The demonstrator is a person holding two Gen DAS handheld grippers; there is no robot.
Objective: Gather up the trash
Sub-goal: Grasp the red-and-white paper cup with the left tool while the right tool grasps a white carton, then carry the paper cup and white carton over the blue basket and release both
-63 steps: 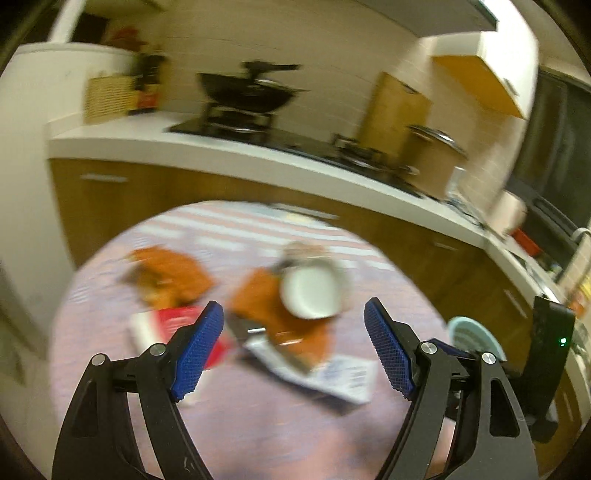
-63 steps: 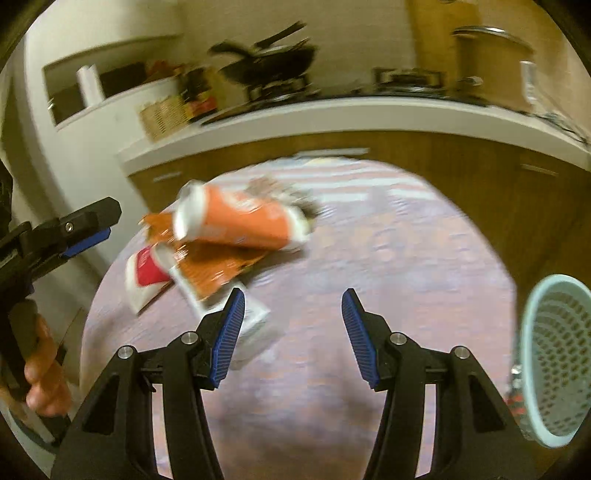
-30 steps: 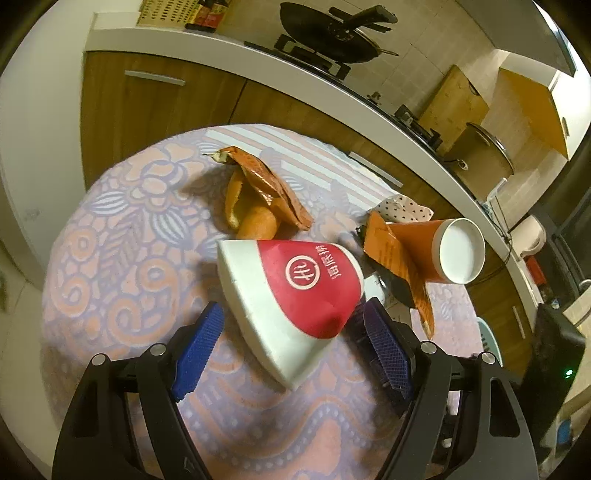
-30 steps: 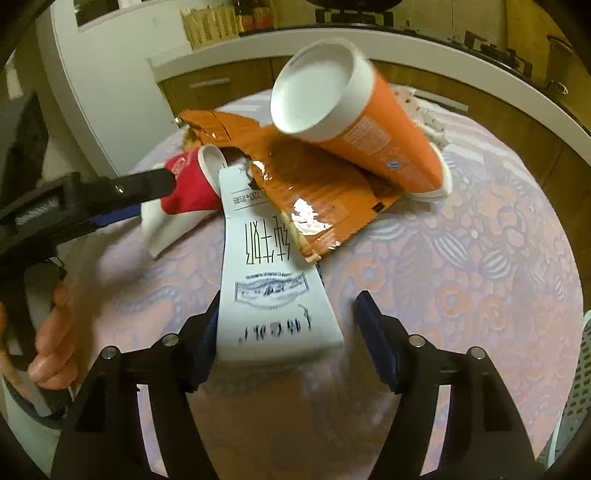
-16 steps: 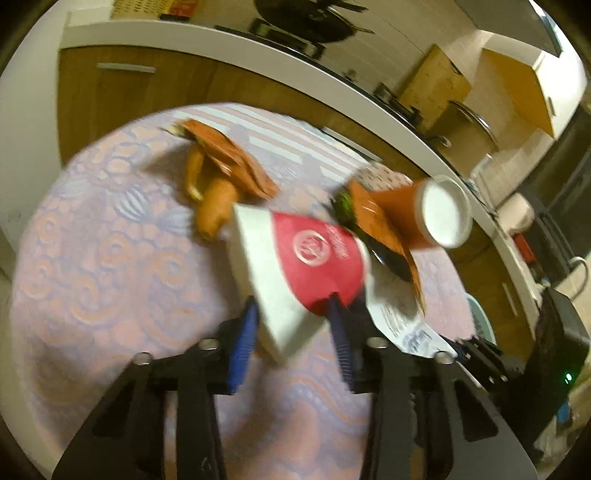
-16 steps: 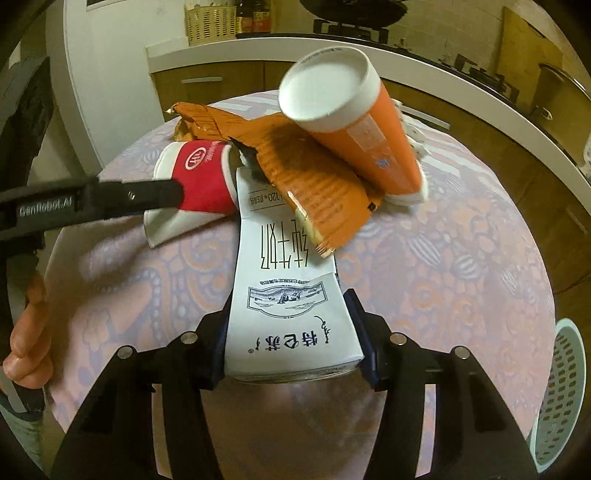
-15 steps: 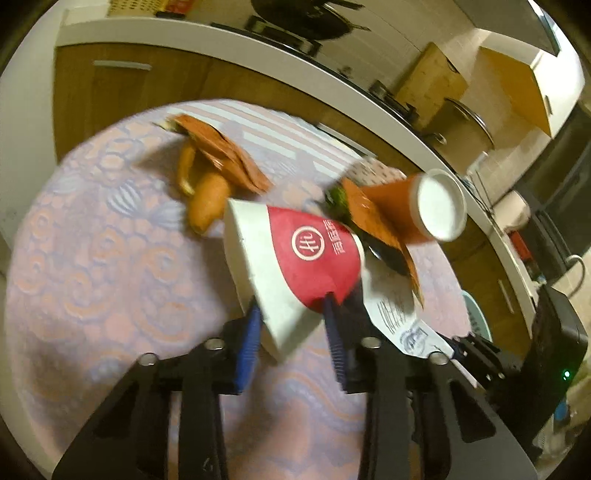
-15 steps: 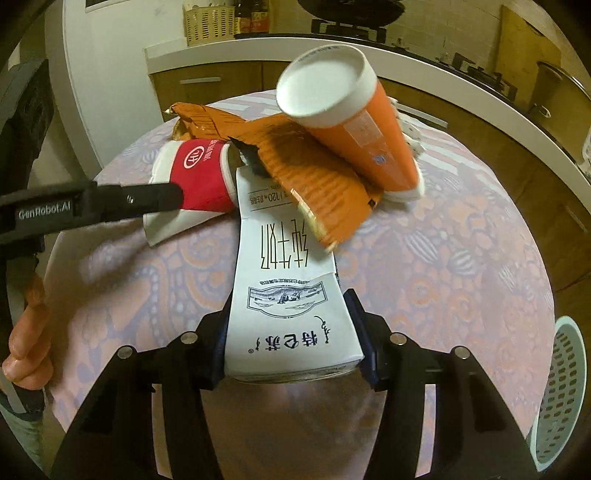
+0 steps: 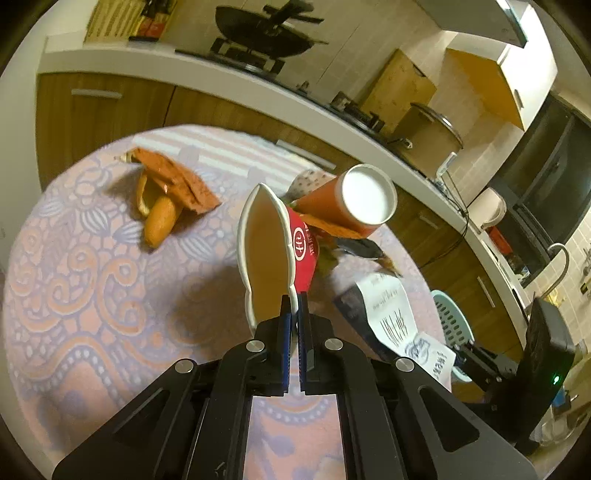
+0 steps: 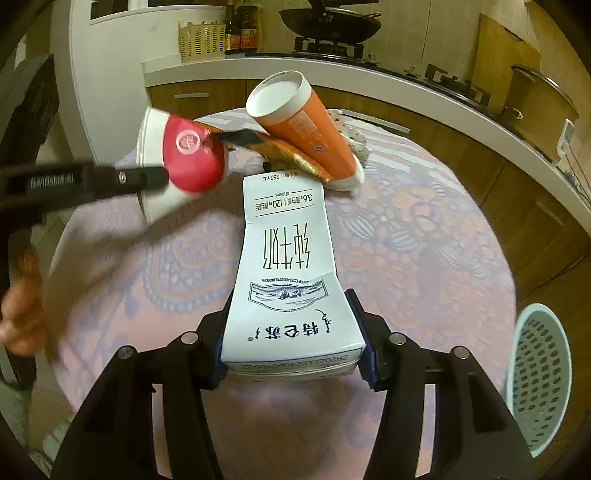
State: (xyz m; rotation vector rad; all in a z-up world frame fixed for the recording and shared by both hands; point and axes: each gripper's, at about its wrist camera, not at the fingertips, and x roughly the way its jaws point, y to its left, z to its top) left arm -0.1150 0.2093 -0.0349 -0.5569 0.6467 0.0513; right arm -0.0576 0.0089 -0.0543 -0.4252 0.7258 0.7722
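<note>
Blue-padded left gripper [image 9: 292, 314] clamped nearly closed on rim of flattened red-and-white paper cup [image 9: 271, 251], cup squashed, mouth facing camera, lifted off table. Right gripper [image 10: 293, 345] gripping white milk carton [image 10: 286, 273] across its near end, jaws about carton-width apart, pads on both sides; carton's far end reaches toward the pile, whether it touches the table cannot be told.

Behind the red cup: orange paper cup [image 9: 349, 203] lying tilted, white inside facing out, resting on orange foil wrapper [image 10: 291, 157] and a dotted napkin [image 10: 351, 138]. Banana peel [image 9: 159, 206] with torn orange wrapper [image 9: 173, 175] over it, off to left, apart from the rest. In right view, left gripper arm is blurred and crosses in front of the red cup; person's hand [image 10: 22, 302] at left edge, blurred. Pale green perforated bin [image 10: 541, 380] beside table at right, below table level.

Versus 0.5 s ago: left jaws went from cup-width to almost shut, cup crushed flat and raised; carton held the same, wrapper no longer over its far end.

Surface: round table with pink-lilac patterned cloth [image 9: 92, 295]. Kitchen behind: white countertop [image 10: 406, 86], wood cabinets, wok [image 9: 264, 31] on stove, lidded pot [image 10: 541, 94], basket and bottles.
</note>
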